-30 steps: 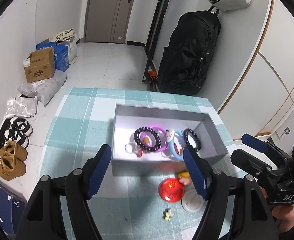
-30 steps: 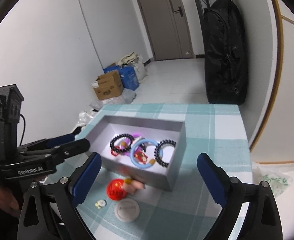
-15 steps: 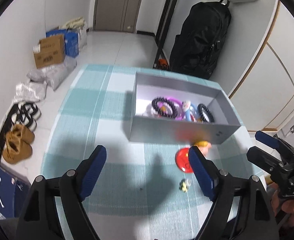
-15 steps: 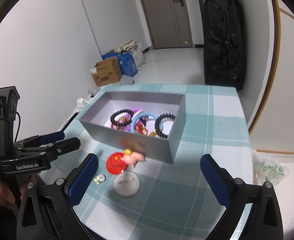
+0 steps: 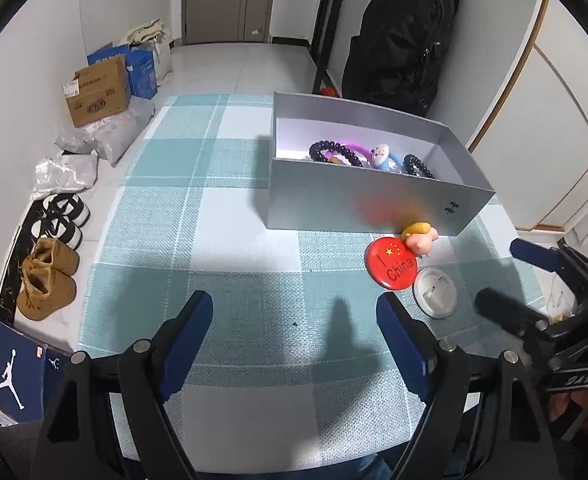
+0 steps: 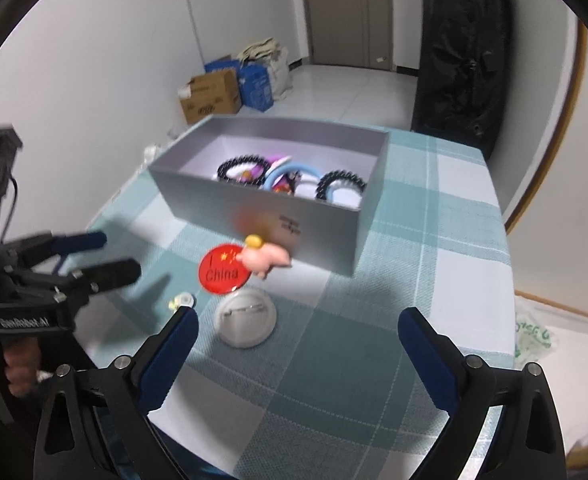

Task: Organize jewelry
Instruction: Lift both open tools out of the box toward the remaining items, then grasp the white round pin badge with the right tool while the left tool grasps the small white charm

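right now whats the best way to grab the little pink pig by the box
Take the pink pig across its rounded body, coming from above with the open right gripper. It partly overlaps the red China badge and sits close to the grey box, so a side approach looks crowded.

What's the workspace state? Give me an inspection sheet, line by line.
Surface: checked teal tablecloth, partly bare.
Job's things: grey box holds bead bracelets and rings; red China badge, pink pig figure, white badge and a small charm lie outside in front of it.
Clutter: nothing seen on the table.
Grippers: left hand-held gripper open, empty; right hand-held gripper open, empty.
Cables: dark lead by the left rig.
Surroundings: shoes, cardboard boxes, black bag.
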The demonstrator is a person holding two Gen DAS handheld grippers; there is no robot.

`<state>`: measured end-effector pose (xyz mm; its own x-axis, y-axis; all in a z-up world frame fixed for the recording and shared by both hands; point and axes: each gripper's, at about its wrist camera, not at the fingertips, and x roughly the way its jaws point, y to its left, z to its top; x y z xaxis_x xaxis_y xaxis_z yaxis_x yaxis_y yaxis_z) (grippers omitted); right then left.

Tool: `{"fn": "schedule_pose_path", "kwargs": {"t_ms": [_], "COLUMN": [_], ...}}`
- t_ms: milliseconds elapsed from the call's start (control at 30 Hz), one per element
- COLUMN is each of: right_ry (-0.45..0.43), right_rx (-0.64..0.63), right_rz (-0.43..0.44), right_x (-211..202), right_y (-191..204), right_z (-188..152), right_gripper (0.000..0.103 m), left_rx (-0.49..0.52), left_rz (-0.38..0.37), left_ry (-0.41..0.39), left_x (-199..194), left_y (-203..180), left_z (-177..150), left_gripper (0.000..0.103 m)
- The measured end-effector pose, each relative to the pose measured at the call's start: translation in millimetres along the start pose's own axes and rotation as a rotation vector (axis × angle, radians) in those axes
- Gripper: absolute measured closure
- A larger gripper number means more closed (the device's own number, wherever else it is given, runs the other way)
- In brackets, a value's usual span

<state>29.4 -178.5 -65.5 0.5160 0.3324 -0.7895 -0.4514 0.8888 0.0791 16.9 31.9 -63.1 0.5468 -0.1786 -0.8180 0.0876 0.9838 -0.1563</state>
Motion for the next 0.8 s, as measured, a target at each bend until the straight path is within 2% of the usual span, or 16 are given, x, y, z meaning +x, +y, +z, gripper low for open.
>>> {"fn": "schedule_pose_path", "kwargs": {"t_ms": [167, 300, 567, 600, 700, 800], "right_ry": [0.041, 0.076, 0.080, 0.080, 0.074, 0.078], "right_rx": [-0.064, -0.099, -0.158, -0.161, -0.162, -0.174], "right_rz": [0.002, 0.007, 0.008, 0.009, 0.007, 0.016], "right_x": [12, 23, 34, 35, 35, 35], "right_y": [14, 21, 30, 31, 31, 33], "right_z": [-3, -4, -2, -1, 1, 0], "right_gripper": [0.020, 0.036, 0.043, 0.045, 0.061, 0.061], "left_rx": [-0.023, -0.045, -0.056, -0.060, -0.065, -0.056], "left_rz": [-0.008, -0.012, -0.004, -0.004, -0.009, -0.023], "left_ry": [-0.014, -0.004, -0.011, -0.007, 0.000, 0.006], "left_x": [-3, -1, -4, -2, 0, 0], "left_y": [6, 11, 20, 20, 21, 18], "left_z": [2, 2, 0, 0, 1, 1], "left_gripper": [0.022, 0.022, 0.022, 0.022, 0.022, 0.022]}}
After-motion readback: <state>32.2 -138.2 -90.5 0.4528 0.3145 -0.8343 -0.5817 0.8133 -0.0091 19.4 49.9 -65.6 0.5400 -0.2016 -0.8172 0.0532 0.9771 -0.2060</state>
